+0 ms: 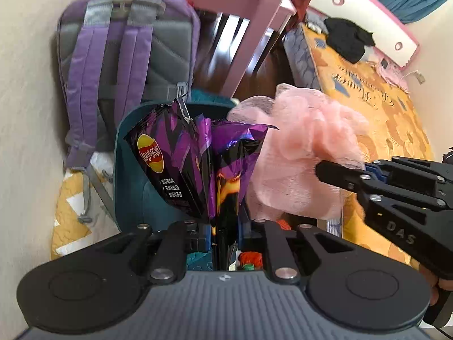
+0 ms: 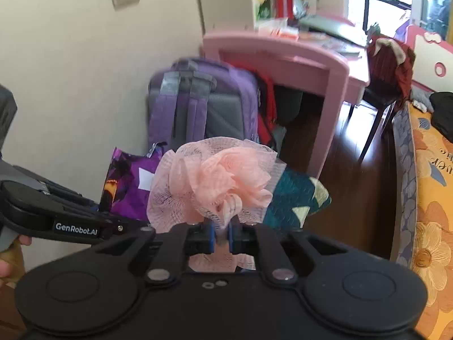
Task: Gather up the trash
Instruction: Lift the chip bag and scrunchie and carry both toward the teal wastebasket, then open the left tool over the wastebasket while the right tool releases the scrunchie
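Note:
My left gripper point(image 1: 223, 226) is shut on a purple chip bag point(image 1: 195, 155), held upright over a teal bin point(image 1: 127, 170). The bag also shows in the right wrist view point(image 2: 127, 187), with the left gripper point(image 2: 124, 226) coming in from the left. My right gripper point(image 2: 222, 235) is shut on a pink mesh bath pouf point(image 2: 215, 181). In the left wrist view the pouf point(image 1: 297, 153) hangs just right of the chip bag, touching it, with the right gripper point(image 1: 339, 170) entering from the right.
A purple backpack point(image 1: 119, 56) leans on the wall behind the bin. A pink desk point(image 2: 283, 56) stands beyond it, with a dark chair point(image 2: 388, 85). A bed with an orange flowered cover point(image 1: 382, 107) lies to the right. A teal patterned cushion point(image 2: 294, 198) sits below the pouf.

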`<state>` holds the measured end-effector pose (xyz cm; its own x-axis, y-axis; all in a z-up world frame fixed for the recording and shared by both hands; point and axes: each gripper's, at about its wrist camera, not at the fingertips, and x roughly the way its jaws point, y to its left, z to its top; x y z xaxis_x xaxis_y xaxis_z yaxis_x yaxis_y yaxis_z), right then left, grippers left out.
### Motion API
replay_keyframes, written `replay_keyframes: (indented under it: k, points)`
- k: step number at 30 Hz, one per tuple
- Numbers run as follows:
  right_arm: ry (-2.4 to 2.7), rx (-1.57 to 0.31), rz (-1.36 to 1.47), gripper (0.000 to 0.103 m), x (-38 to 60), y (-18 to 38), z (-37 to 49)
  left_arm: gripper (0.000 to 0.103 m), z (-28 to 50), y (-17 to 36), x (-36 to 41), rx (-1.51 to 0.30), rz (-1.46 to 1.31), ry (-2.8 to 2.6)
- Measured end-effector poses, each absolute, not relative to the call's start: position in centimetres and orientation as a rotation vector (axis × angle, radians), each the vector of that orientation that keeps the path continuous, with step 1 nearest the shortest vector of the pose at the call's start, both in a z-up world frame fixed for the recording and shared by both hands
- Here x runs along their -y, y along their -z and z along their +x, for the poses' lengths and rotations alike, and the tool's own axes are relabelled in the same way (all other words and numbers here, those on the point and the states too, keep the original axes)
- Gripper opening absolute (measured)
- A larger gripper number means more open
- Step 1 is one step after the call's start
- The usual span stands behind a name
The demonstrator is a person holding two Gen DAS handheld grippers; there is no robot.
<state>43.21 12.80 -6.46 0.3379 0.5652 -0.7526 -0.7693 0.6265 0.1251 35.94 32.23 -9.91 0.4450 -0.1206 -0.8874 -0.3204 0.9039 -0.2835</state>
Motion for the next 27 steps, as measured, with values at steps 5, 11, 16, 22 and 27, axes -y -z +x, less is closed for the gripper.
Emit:
replay_keyframes:
  k: [5, 11, 16, 22, 27]
  points:
    - [-0.885, -0.939, -0.3, 0.008, -16.1, 9.6, 44.2, 0.015, 36.7, 13.2, -33.3, -1.181, -0.471, -0.143]
    - [-0.868, -0.996, -0.372, 0.009, -18.2, 12.9, 45.0, 0.015, 38.0, 16.1, -34.0, -1.248, -0.438, -0.154]
    - [-0.844, -1.03, -0.4, 0.01, -18.9, 14.6, 45.6, 0.015, 39.1, 17.6, -34.0, -1.294, -0.406, -0.153]
    - [-0.853, -1.054, -0.459, 0.015, -19.6, 15.9, 45.5, 0.016, 40.1, 19.2, -32.9, -1.337, -0.336, -0.145]
    - [-0.848, -1.066, -0.488, 0.018, -20.3, 16.9, 45.6, 0.018, 40.9, 20.0, -32.7, -1.365, -0.298, -0.147]
